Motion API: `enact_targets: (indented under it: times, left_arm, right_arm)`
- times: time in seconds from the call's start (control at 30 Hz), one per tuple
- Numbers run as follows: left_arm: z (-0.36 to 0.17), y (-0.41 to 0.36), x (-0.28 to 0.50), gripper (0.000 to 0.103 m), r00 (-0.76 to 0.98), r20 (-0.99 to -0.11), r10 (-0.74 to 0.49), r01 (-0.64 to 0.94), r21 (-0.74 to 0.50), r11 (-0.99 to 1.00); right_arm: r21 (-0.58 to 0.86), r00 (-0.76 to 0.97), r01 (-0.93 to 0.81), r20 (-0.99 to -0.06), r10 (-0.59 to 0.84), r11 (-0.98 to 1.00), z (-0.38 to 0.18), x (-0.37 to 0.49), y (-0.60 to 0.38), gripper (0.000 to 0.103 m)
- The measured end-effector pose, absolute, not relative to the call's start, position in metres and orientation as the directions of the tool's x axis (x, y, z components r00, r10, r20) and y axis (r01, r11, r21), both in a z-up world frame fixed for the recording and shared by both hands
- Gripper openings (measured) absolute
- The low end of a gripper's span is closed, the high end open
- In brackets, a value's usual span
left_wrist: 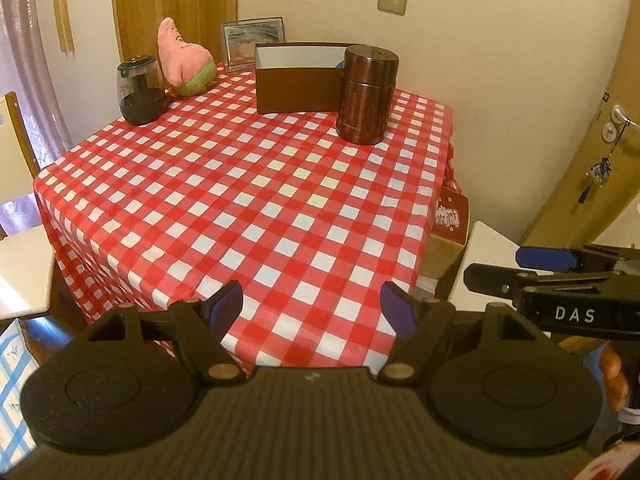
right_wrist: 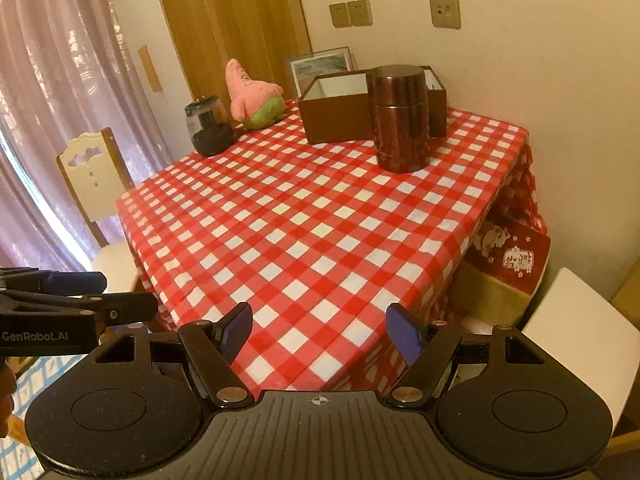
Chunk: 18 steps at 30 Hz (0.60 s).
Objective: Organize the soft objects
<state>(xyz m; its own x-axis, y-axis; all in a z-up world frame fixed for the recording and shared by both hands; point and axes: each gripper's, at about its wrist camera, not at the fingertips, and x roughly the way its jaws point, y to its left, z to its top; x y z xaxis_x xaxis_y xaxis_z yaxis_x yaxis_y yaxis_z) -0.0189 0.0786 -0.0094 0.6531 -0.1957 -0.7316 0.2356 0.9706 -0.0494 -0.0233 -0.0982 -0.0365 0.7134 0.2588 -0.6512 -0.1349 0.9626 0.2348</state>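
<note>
Two grippers at the near edge of a table under a red-and-white checked cloth, both tilted down toward it. Left gripper with fingers spread wide, blue pads well apart, nothing between them but cloth seen beyond. Right gripper likewise wide, empty, its pads also framing only bare cloth. From the left wrist view, the right gripper's side showing at 3 o'clock; from the right wrist view, the left gripper's side at 9 o'clock.

Pink plush toy with green bottom far across the table, at about 11 o'clock in both views, well apart from both grippers; resting on the cloth near the back edge, leaning, pointed top up. Just beside it toward 9 o'clock, a small dark jar with clear upper part. Toward 12 o'clock, an open brown box with white inside, something blue barely visible within, too hidden to tell. Standing upright in front of the box's corner at 1 o'clock, a dark red metal canister; whether touching the box, cannot tell. Behind the box, a framed picture leaning against the wall.

Wooden chair with white seat at 9 o'clock beside the table. Red bag with a printed pattern tucked against the table's side at 3 o'clock.
</note>
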Motion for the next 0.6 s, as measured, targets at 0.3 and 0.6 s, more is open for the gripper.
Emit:
enact_targets:
  times: [0.3, 0.6]
  left_arm:
    - [-0.008, 0.092, -0.021, 0.073, 0.647, -0.734, -0.205, 0.252, -0.047, 0.967]
    - [-0.009, 0.09, -0.028, 0.073, 0.639, -0.74, -0.21, 0.251, -0.057, 0.966]
  right_arm:
    - [0.24, 0.707, -0.12, -0.661, 0.253, 0.963, -0.033, -0.028, -0.082, 0.073]
    - [0.237, 0.706, -0.12, -0.662, 0.251, 0.964, -0.033, -0.033, -0.078, 0.073]
